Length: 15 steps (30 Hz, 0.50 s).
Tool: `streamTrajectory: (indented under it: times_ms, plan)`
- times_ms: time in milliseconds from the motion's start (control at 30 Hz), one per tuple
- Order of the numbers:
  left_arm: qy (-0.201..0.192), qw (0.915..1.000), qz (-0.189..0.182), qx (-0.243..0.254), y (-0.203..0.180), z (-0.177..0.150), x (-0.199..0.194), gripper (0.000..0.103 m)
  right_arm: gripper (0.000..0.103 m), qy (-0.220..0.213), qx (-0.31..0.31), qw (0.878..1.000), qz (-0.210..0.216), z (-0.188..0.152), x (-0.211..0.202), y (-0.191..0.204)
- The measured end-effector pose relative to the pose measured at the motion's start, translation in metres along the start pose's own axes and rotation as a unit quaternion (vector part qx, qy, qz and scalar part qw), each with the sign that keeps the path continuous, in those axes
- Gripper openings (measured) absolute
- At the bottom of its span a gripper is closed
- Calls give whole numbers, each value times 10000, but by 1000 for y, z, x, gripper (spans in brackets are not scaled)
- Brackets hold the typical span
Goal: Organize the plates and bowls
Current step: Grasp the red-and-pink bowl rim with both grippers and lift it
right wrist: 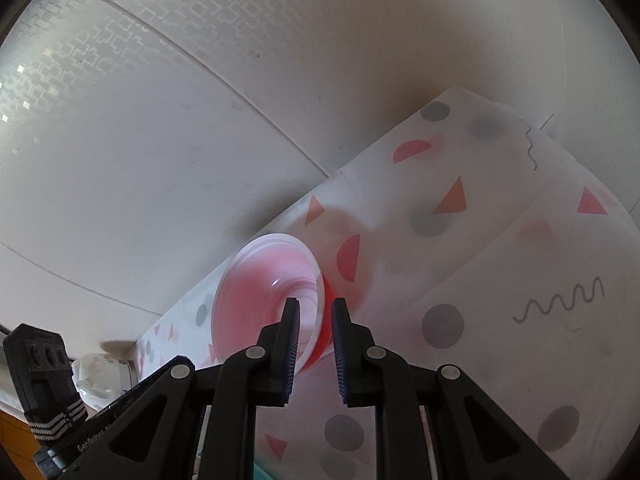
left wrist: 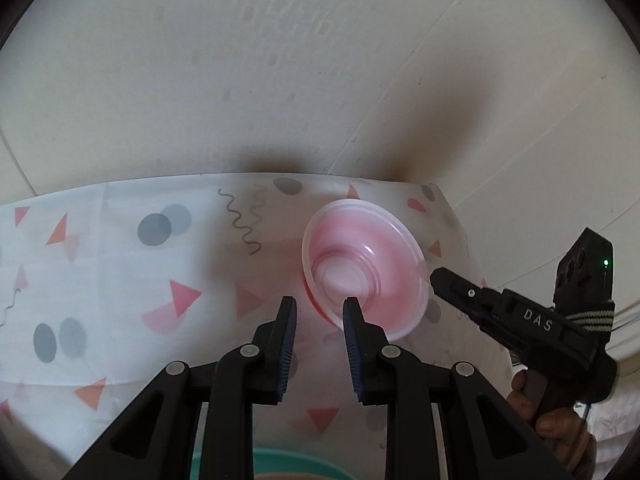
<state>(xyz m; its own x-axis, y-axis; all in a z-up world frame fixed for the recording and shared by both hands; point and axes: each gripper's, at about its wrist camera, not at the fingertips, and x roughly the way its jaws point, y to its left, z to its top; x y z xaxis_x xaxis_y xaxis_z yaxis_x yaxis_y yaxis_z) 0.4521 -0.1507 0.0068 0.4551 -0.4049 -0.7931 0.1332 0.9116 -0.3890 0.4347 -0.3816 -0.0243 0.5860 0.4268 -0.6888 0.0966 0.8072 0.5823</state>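
A pink plastic bowl (left wrist: 362,264) hangs tilted above the patterned tablecloth (left wrist: 120,280), its inside facing the left wrist camera and blurred. My left gripper (left wrist: 320,308) is shut on its lower rim, one finger inside the bowl and one outside by the red outer wall. My right gripper (left wrist: 433,278) comes in from the right and clamps the opposite rim. In the right wrist view the bowl (right wrist: 260,292) has its rim and red wall pinched between the right gripper (right wrist: 316,308) fingers.
A teal dish (left wrist: 260,462) lies under the left gripper at the near edge. A white patterned object (right wrist: 100,376) sits at the lower left past the cloth's end. The pale wall (left wrist: 240,80) rises just behind the table. A hand (left wrist: 560,424) holds the right gripper's handle.
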Motion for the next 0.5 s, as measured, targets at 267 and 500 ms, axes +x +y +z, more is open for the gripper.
streamTrajectory:
  times_ms: [267,500]
  plan:
    - [112,9999,-82,-45,-1,5,14,23,12,57,-24,10000,23,0,5,-1]
    - [42,9997,-228,-82,0,11,17,12,6,12,-248,9996,-94,-2,8,5]
